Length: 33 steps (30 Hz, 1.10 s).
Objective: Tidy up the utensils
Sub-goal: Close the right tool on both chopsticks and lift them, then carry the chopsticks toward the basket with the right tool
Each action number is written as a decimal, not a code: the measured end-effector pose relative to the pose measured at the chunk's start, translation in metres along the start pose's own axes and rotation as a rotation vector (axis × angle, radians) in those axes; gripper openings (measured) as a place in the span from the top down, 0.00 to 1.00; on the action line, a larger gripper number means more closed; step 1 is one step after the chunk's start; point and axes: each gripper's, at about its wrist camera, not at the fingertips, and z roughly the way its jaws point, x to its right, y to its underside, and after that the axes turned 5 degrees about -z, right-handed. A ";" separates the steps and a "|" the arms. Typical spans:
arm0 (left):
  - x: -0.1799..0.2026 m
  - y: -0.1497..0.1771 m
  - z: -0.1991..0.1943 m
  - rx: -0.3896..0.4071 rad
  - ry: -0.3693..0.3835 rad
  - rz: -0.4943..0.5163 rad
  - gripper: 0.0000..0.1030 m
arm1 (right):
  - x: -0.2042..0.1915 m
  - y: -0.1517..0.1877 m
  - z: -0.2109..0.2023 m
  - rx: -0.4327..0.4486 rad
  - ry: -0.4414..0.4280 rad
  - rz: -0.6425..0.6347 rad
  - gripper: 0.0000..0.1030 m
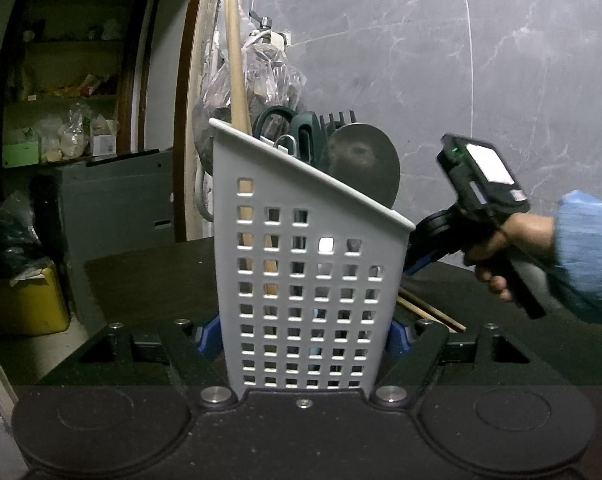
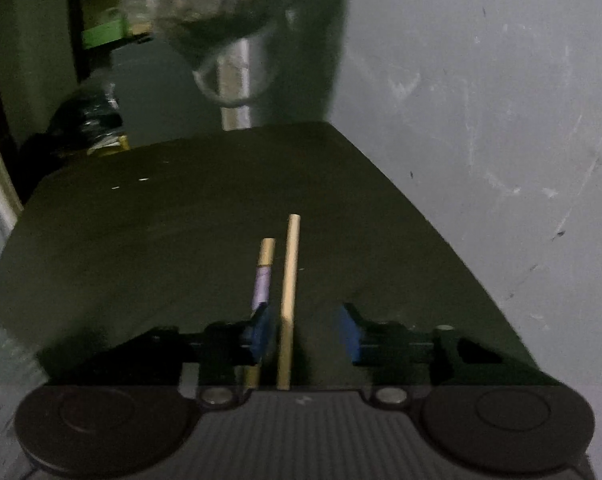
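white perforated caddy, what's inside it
Inside the white perforated plastic caddy: a long wooden stick, dark-handled scissors, a round metal disc. Their lower ends are mostly hidden behind its wall.

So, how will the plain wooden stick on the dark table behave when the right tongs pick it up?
The plain wooden stick looks thin and straight, so probably stiff and light. It seems round, so it may roll on the table. It lies between the open right tongs, beside a stick with a purple band.

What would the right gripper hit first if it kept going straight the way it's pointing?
Probably the plain wooden chopstick lying between its open fingers on the dark tabletop. The right gripper tilts downward, so it would likely meet the chopstick, then the table; depth is uncertain.
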 end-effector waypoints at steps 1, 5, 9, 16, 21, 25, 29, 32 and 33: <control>0.001 0.000 0.000 -0.001 -0.001 0.002 0.25 | 0.004 -0.001 0.007 -0.013 -0.005 0.015 0.72; 0.003 -0.002 0.000 0.001 -0.006 0.008 0.25 | 0.016 0.002 0.013 -0.007 -0.044 0.067 0.81; 0.005 -0.002 0.000 0.001 -0.011 0.012 0.25 | 0.018 0.009 0.008 -0.009 -0.076 0.068 0.82; 0.006 -0.003 -0.002 0.004 -0.013 0.011 0.25 | 0.013 0.016 0.008 -0.018 -0.095 0.056 0.74; 0.006 -0.001 -0.004 0.009 -0.013 0.010 0.26 | 0.006 0.027 -0.003 -0.002 -0.056 -0.016 0.93; 0.006 -0.001 -0.004 0.010 -0.011 0.011 0.26 | 0.002 0.039 -0.017 -0.012 -0.091 -0.035 0.93; 0.005 0.000 -0.005 0.011 -0.011 0.010 0.26 | -0.007 0.045 -0.028 -0.029 -0.117 -0.078 0.93; 0.005 0.000 -0.004 0.013 -0.012 0.007 0.26 | -0.009 0.044 -0.031 -0.032 -0.132 -0.071 0.88; 0.005 0.000 -0.004 0.013 -0.013 0.006 0.26 | -0.008 0.043 -0.031 -0.023 -0.132 -0.052 0.81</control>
